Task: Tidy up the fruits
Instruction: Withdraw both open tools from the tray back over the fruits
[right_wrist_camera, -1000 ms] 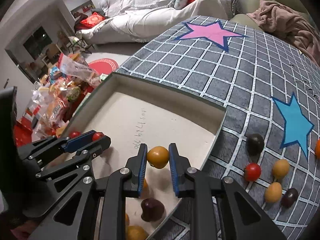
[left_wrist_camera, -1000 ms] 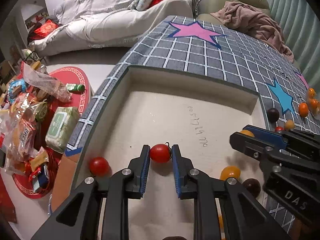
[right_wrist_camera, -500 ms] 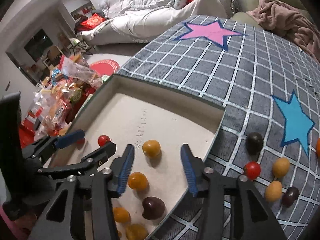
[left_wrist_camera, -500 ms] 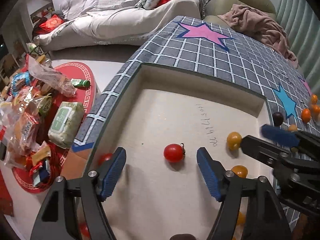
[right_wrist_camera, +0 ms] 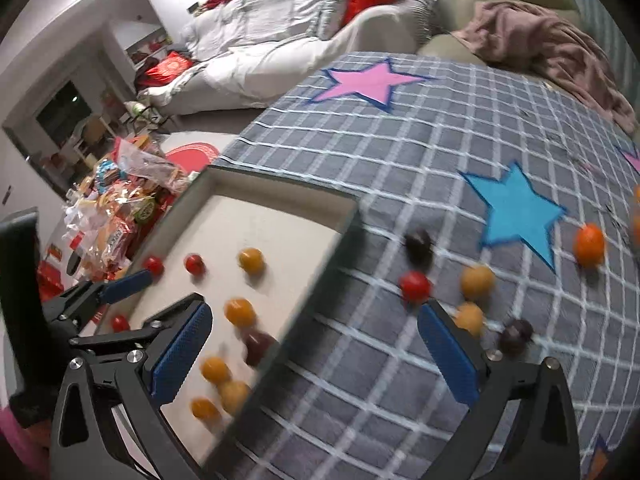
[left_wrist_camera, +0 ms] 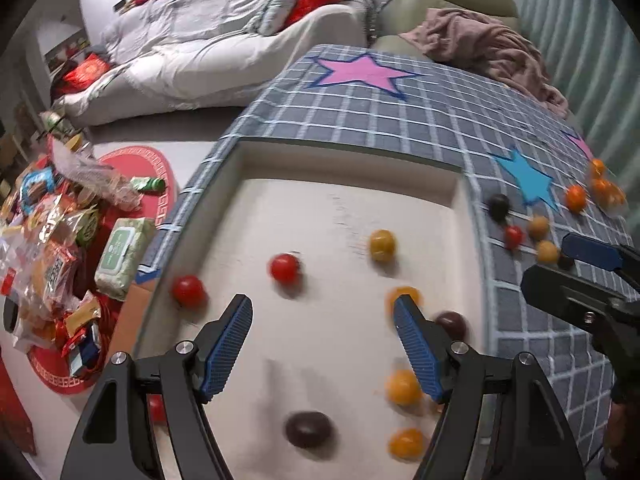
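Note:
A shallow beige tray (left_wrist_camera: 344, 152) lies on the checked cloth and holds red, yellow and dark cherry tomatoes. My left gripper (left_wrist_camera: 323, 308) hangs open above the tray floor, a red tomato (left_wrist_camera: 285, 267) lying free just beyond its fingertips. The right gripper (right_wrist_camera: 315, 312) hovers over the tray's right rim (right_wrist_camera: 280, 184). Its jaws are opening wide, with nothing held between them. The yellow tomato (right_wrist_camera: 251, 261) rests on the tray floor. Loose on the cloth beyond the right fingertip lie a red tomato (right_wrist_camera: 415, 285), two yellow ones (right_wrist_camera: 477, 280) and a dark one (right_wrist_camera: 516, 334).
A heap of snack packets (left_wrist_camera: 52, 232) and a pack of wipes (left_wrist_camera: 120, 252) lie on the floor left of the table. A sofa with bedding (left_wrist_camera: 208, 48) and a pink blanket (left_wrist_camera: 488, 52) stand behind. An orange fruit (right_wrist_camera: 589, 245) sits near the blue star (right_wrist_camera: 516, 208).
The left gripper let go of the red tomato and the right let go of the yellow one, both into the tray. Both drew back and up; the right swung right over the rim.

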Demonstrator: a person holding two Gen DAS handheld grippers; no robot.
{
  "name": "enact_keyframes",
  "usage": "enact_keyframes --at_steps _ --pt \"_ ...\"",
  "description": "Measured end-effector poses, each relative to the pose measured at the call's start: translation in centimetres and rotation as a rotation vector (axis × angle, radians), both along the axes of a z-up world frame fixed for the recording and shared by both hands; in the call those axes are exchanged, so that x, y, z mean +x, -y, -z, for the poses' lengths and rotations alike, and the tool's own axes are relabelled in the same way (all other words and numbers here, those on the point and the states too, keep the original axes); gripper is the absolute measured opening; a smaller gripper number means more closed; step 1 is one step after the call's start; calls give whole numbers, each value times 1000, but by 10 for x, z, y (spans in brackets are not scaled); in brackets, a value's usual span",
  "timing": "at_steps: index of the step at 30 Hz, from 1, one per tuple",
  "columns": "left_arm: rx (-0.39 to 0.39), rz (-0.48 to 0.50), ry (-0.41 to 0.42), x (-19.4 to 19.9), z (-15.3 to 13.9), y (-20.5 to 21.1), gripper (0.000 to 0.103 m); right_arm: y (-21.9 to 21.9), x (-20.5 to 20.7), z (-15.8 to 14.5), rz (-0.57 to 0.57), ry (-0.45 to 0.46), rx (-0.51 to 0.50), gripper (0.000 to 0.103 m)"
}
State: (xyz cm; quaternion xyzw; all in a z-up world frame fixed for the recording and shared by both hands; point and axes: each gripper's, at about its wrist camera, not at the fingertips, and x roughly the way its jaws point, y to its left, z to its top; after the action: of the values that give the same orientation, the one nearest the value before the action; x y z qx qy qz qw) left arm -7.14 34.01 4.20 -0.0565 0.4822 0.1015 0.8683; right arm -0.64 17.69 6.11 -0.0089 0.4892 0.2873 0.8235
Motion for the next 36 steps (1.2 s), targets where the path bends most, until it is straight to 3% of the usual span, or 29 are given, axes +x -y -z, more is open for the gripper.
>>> enact_keyframes --at_steps 15,24,36 --pt "26 198 33 6 -22 100 74 108 -8 24 160 30 -134 103" --pt "18 220 6 35 -7 136 74 124 -10 32 101 105 -213 103" --pt "33 171 -46 78 21 146 74 126 2 38 53 129 -195 102"
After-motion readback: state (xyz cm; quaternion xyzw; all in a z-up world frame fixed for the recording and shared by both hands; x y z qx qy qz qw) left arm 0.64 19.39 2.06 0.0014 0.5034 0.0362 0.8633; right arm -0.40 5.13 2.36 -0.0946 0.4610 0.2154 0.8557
